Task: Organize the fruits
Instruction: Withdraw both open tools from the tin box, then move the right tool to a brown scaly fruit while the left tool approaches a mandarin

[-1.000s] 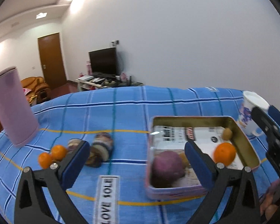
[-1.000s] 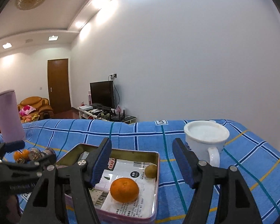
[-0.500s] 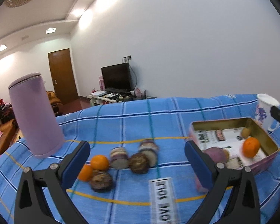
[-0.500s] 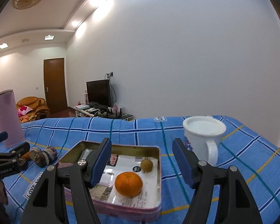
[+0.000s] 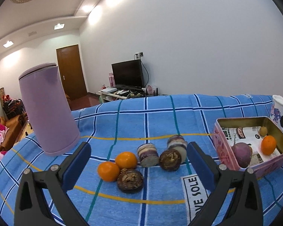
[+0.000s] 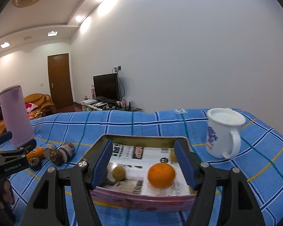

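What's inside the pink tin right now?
The pink tin holds an orange, a purple fruit and a small brownish fruit on printed paper; its near wall hides the front floor.

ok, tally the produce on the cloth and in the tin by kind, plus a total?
oranges: 3
dark brown round fruits: 2
purple-striped cut pieces: 2
purple round root: 1
small yellow-green fruits: 2
Total: 10
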### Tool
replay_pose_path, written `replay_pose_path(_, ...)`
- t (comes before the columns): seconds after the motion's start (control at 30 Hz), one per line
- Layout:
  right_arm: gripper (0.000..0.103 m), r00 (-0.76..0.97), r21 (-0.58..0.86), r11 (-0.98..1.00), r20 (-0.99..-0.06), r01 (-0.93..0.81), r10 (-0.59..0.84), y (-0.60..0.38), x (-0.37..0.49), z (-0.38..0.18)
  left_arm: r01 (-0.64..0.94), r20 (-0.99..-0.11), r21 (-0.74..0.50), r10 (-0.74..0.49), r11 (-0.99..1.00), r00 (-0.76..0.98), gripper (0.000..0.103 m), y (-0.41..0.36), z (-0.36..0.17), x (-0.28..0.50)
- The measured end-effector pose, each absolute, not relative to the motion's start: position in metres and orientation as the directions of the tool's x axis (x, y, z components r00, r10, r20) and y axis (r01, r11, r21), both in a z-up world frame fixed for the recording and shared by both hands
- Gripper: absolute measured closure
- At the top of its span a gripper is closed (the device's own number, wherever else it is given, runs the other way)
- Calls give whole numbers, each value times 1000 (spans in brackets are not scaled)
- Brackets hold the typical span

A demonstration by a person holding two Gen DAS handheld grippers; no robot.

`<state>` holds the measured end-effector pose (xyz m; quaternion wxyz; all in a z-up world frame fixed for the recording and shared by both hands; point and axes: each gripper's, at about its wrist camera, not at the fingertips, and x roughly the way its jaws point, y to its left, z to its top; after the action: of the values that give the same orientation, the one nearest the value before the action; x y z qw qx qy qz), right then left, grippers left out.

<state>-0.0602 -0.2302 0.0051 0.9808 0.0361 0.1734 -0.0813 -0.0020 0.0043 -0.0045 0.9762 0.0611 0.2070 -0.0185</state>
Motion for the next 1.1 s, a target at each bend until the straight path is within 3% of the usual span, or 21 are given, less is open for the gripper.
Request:
replay_pose_path(0.5,34,919,83,991,-390,103,-62,-179,-38,-1,41,-437,95,5,995,899,0,26,-7,6)
replay_pose_path(0.83,34,870,97,995,-492,24,27,-159,-21,10,13,-467,92,31,996,884,0,42,-9,15)
replay_pose_path(1.1,34,899,225,974,-420,-27,122,-129,4,55,-112,-471,72,133,991,872,0,81,-5,30)
